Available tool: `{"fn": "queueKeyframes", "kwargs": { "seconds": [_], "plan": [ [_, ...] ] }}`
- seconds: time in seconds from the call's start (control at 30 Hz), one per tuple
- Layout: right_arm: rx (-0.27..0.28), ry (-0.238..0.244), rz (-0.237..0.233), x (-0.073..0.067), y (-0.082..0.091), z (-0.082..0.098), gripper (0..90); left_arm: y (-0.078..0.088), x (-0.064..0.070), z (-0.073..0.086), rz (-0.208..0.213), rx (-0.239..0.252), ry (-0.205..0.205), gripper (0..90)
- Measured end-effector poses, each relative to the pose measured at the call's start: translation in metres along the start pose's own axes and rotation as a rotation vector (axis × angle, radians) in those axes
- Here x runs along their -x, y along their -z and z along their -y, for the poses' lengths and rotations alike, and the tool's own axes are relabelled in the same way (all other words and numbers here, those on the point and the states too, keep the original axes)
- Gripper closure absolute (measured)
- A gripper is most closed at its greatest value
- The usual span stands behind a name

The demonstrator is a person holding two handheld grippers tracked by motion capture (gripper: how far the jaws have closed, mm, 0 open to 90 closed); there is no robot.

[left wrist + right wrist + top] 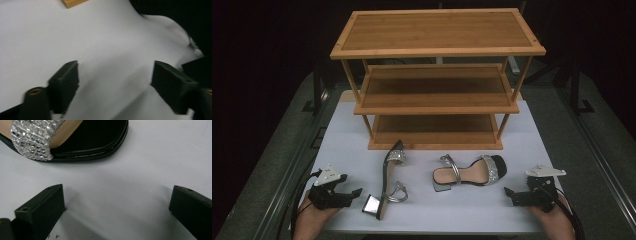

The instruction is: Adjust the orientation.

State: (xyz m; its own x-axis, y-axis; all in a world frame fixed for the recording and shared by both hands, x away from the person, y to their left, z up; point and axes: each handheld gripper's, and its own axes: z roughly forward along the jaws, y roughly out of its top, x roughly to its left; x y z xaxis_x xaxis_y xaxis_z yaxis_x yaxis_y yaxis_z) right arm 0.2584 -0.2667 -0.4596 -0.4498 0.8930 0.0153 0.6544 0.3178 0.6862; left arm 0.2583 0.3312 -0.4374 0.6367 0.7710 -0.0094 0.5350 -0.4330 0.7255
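Sandal toe (100,142) lies just beyond the right hand-held gripper (117,207), jaws wide.

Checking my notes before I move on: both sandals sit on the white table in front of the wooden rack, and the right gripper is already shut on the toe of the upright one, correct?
Not quite. The right gripper is open, its jaws wide apart on bare table short of the upright sandal; the right gripper view shows that. Both sandals do sit before the wooden rack.

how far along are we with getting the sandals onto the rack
Nothing is done yet: the rack holds no shoes. The left sandal lies on its side and the right sandal stands upright, both on the table. The left claw and right claw are open, holding nothing. Both placements remain.
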Motion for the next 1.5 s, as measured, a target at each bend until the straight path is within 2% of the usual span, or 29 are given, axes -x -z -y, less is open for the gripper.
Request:
{"fn": "queueKeyframes", "kwargs": {
  "seconds": [0.07, 0.2, 0.23, 0.27, 0.33, 0.37, 0.43, 0.47, 0.5, 0.53, 0.6, 0.8, 1.1, 1.33, 1.43, 1.5],
  "plan": [
    [0.0, 0.0, 0.0, 0.0, 0.0, 0.0, 0.0, 0.006, 0.0, 0.0, 0.015, 0.002, 0.008, 26.3],
    [0.0, 0.001, 0.0, 0.0, 0.0, 0.0, 0.0, 0.016, 0.0, 0.0, 0.036, 0.015, 0.03, 42.8],
    [0.0, 0.0, 0.0, 0.0, 0.0, 0.0, 0.0, 0.02, 0.0, -0.001, 0.047, 0.019, 0.037, 48.2],
    [0.0, 0.0, -0.001, 0.0, 0.0, 0.0, 0.0, 0.025, -0.001, -0.002, 0.065, 0.024, 0.051, 57.3],
    [0.0, 0.0, 0.0, 0.0, 0.0, 0.0, 0.0, 0.028, -0.001, -0.003, 0.076, 0.027, 0.057, 60.7],
    [0.003, 0.003, 0.0, 0.0, 0.0, 0.0, 0.0, 0.032, 0.0, -0.004, 0.097, 0.036, 0.063, 69.3],
    [0.001, 0.0, -0.001, 0.0, 0.0, 0.0, 0.0, 0.035, 0.001, -0.005, 0.108, 0.04, 0.061, 76.8],
    [0.001, 0.0, -0.001, 0.0, 0.0, 0.0, 0.0, 0.037, 0.002, -0.006, 0.121, 0.042, 0.058, 76.8],
    [0.001, 0.0, 0.0, 0.0, 0.0, 0.0, 0.0, 0.04, 0.004, -0.008, 0.136, 0.048, 0.052, 84.2],
    [0.001, 0.0, 0.0, 0.0, 0.0, 0.0, 0.0, 0.04, 0.004, -0.008, 0.136, 0.048, 0.052, 87.1],
    [0.001, 0.0, 0.0, 0.0, 0.0, 0.0, 0.0, 0.044, 0.007, -0.01, 0.158, 0.059, 0.047, 89.8],
    [0.002, 0.0, 0.0, 0.0, 0.0, 0.0, 0.0, 0.051, 0.018, -0.016, 0.206, 0.083, 0.016, 89.9],
    [0.002, 0.0, 0.0, 0.0, 0.0, 0.0, 0.0, 0.048, 0.037, -0.024, 0.262, 0.089, -0.025, 89.9],
    [0.003, -0.001, 0.0, 0.0, 0.0, 0.0, 0.0, 0.039, 0.052, -0.027, 0.302, 0.065, -0.067, 89.9],
    [0.003, 0.0, 0.0, 0.0, 0.0, 0.0, 0.0, 0.035, 0.056, -0.028, 0.305, 0.05, -0.073, 89.9],
    [0.004, 0.0, 0.0, 0.0, 0.0, 0.0, 0.0, 0.032, 0.057, -0.027, 0.291, 0.026, -0.086, 89.9]
  ]
}}
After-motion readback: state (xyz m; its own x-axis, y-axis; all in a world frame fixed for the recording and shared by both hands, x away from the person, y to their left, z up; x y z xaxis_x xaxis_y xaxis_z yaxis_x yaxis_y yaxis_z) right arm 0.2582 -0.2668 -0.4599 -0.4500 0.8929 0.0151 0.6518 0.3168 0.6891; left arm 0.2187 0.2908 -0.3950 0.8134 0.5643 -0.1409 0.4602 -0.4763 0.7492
